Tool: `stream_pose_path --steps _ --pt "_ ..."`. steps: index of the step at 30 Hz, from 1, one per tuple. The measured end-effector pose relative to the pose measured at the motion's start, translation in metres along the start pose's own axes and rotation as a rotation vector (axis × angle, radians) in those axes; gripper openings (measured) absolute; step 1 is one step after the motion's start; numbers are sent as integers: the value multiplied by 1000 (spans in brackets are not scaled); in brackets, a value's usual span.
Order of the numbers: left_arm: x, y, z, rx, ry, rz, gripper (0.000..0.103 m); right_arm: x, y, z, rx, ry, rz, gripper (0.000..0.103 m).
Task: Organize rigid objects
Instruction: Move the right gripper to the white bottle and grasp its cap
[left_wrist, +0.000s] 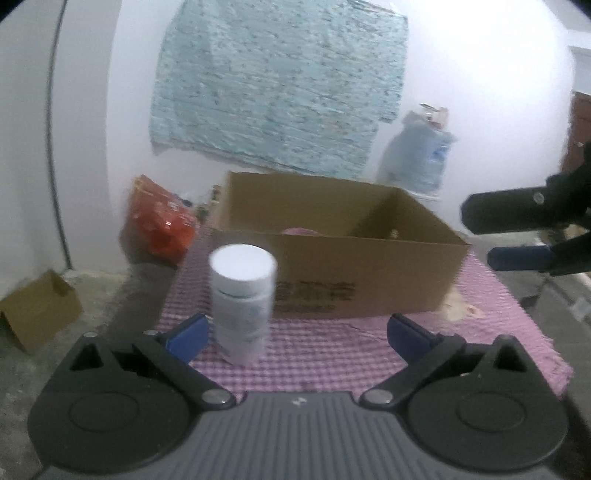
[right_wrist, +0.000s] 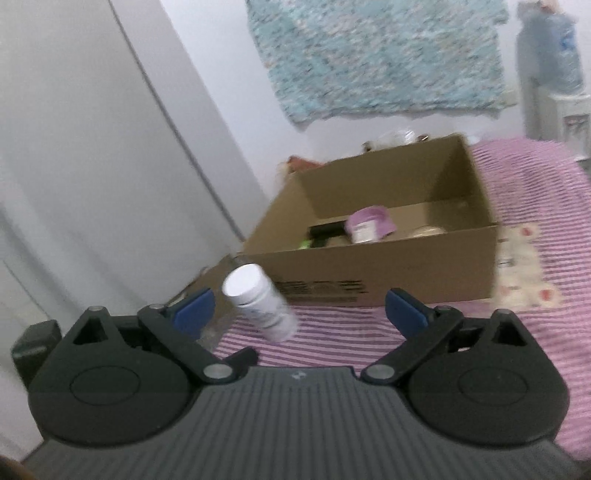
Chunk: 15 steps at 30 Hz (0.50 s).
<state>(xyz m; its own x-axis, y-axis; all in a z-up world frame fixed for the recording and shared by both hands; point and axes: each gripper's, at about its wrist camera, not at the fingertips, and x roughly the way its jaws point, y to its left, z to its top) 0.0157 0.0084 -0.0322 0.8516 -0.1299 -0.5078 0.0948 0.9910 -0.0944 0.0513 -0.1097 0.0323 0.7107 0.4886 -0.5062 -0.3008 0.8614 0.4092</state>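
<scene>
A white bottle (left_wrist: 242, 302) with a white cap stands upright on the pink checked cloth (left_wrist: 332, 354), in front of the open cardboard box (left_wrist: 369, 280). My left gripper (left_wrist: 297, 332) is open wide, with the bottle just beyond its left pad (left_wrist: 188, 336); nothing is gripped. My right gripper (left_wrist: 480, 238) enters from the right edge, open and empty. In the right wrist view the right gripper (right_wrist: 299, 314) is open, and the bottle (right_wrist: 258, 302) appears tilted ahead of its left finger. The box (right_wrist: 406, 266) holds a purple cup (right_wrist: 369, 223) and a black item (right_wrist: 325, 230).
An orange bag (left_wrist: 162, 225) lies left of the box against the wall. A large water jug (left_wrist: 417, 158) stands behind the box at the right. A small cardboard box (left_wrist: 37, 310) sits on the floor at the left. A blue textured sheet (left_wrist: 277, 81) hangs on the wall.
</scene>
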Motion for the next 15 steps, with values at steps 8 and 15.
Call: stream_pose_path --steps 8,15 --pt "39 18 11 -14 19 51 97 80 25 17 31 106 121 69" --pt "65 27 14 -34 60 59 78 140 30 24 81 174 174 51"
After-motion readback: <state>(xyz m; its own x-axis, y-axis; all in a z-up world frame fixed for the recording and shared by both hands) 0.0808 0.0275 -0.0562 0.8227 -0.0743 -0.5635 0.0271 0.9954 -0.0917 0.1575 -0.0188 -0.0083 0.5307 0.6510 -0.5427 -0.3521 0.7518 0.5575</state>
